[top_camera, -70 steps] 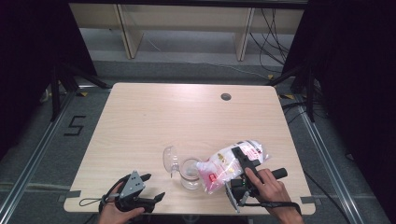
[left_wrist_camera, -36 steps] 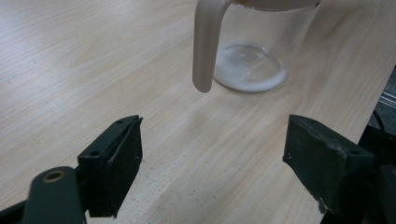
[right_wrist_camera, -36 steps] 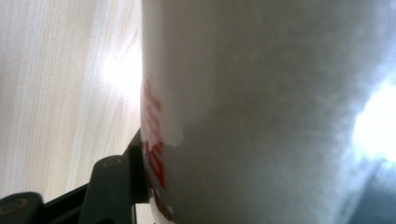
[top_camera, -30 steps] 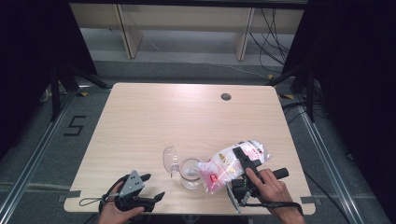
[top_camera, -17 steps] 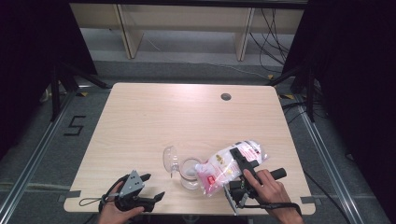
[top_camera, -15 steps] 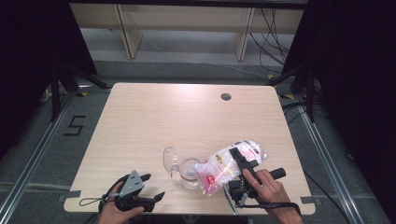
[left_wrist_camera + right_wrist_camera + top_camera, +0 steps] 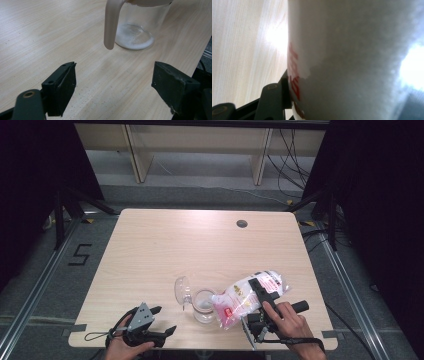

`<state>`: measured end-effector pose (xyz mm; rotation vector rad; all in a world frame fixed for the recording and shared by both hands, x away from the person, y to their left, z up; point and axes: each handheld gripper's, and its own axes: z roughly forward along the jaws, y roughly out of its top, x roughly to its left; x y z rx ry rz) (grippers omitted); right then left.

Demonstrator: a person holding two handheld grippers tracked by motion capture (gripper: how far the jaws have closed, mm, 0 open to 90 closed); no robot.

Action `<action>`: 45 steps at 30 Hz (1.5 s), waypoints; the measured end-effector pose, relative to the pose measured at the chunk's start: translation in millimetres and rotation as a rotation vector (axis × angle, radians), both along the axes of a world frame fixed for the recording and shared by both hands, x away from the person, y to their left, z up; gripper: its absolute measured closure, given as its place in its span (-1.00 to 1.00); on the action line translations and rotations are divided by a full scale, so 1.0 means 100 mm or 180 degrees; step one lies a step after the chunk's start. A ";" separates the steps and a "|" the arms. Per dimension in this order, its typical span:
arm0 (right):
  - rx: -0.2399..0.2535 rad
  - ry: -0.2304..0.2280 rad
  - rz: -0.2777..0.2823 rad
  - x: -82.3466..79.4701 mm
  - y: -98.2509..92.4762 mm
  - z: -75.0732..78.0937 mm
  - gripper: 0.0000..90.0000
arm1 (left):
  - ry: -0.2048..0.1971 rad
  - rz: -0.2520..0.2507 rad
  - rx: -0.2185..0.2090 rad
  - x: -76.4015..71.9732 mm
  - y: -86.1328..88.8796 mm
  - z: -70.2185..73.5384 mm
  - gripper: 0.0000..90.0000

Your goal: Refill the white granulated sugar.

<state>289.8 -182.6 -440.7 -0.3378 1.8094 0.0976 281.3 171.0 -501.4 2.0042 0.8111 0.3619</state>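
Note:
A clear plastic bag of white powder with red print is tilted over a small glass jar near the table's front edge, its low end at the jar's rim. My right gripper is shut on the bag; the bag presses against the left jaw in the right gripper view. The jar holds a thin layer of white powder and has a beige handle. Its clear hinged lid stands open on the left. My left gripper rests open at the front left, empty, pointing at the jar.
The wooden table has a dark round hole at the back right. The person's hands come in at the front edge. Black curtains and metal floor rails flank the table; shelving stands behind it.
The bag in my right gripper has shifted slightly, its low end staying at the jar's rim. The left gripper has kept still.

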 end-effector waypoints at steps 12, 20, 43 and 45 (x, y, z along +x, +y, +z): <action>-0.0075 0.0008 0.0143 0.03 0.09 -0.01 -0.03 | 0.0010 -0.0023 -0.0059 -0.01 -0.01 0.00 -0.58; 0.0007 0.0038 0.0044 0.06 0.07 0.00 -0.03 | 0.0130 -0.0047 -0.0218 -0.04 -0.04 0.00 -0.57; -0.0083 -0.0032 0.0120 -0.01 0.09 0.00 -0.02 | 0.0028 -0.0107 -0.0030 -0.01 -0.01 0.02 -0.58; -0.0049 0.0043 0.0013 -0.02 0.09 -0.01 -0.02 | 0.0031 -0.0106 -0.0041 -0.01 -0.01 0.02 -0.58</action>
